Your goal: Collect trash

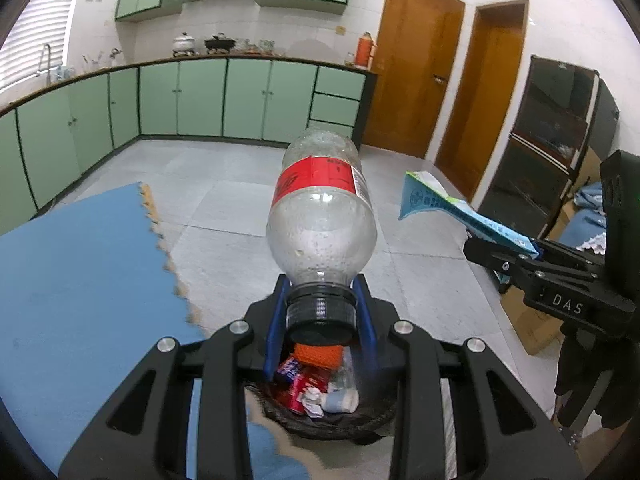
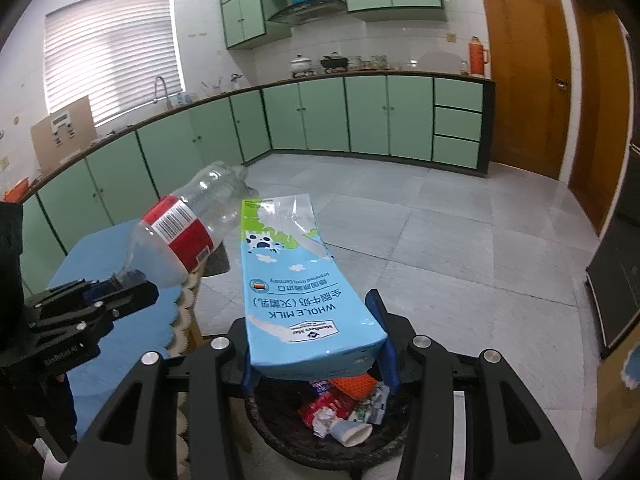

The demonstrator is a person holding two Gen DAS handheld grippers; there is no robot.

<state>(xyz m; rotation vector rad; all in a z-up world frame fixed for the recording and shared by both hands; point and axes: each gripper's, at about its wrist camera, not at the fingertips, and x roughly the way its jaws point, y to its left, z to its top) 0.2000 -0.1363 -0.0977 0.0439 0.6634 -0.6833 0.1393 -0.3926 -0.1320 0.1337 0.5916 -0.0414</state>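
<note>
A clear plastic bottle (image 1: 322,216) with a red label sticks out ahead of my left gripper (image 1: 322,308), which is shut on its black cap end. My right gripper (image 2: 314,340) is shut on the base of a blue whole-milk carton (image 2: 292,292). Both hang over a round trash bin (image 2: 272,432) lined with a black bag, which holds wrappers, a crumpled cup and an orange piece. The bin's rim (image 1: 340,428) shows under the left fingers too. In the left wrist view the carton (image 1: 440,200) and right gripper (image 1: 500,248) are to the right. In the right wrist view the bottle (image 2: 180,224) and left gripper (image 2: 116,292) are to the left.
A blue foam mat (image 1: 80,280) lies on a raised surface left of the bin. A cardboard box (image 1: 528,320) and a dark glass cabinet (image 1: 552,140) stand to the right. Green kitchen cabinets (image 1: 200,96) and wooden doors (image 1: 412,64) line the far walls across a grey tiled floor (image 1: 224,184).
</note>
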